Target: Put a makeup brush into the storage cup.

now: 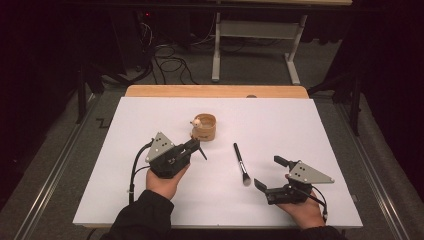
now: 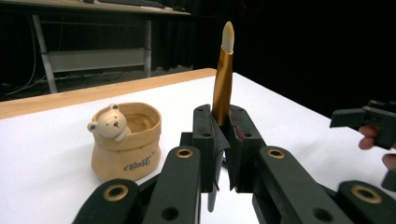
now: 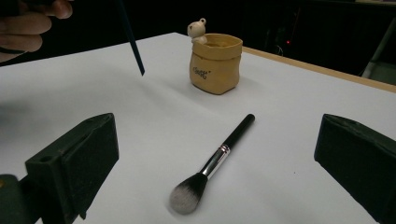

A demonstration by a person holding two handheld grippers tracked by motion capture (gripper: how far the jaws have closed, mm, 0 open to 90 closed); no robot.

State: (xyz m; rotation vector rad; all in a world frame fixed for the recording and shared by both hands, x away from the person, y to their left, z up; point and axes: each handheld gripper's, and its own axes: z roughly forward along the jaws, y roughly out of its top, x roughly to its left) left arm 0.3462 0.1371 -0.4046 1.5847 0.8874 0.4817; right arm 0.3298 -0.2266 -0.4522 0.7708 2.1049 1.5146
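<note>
gold tapered brush (image 2: 222,79), perhaps metallic

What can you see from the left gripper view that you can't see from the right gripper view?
Left gripper view: the gold brush with its pale tip up, clamped in the left gripper, and the open right gripper off to the side.
Right gripper view: the black-handled fluffy brush lying flat on the white table.
Both: the bear pot, standing upright.
</note>
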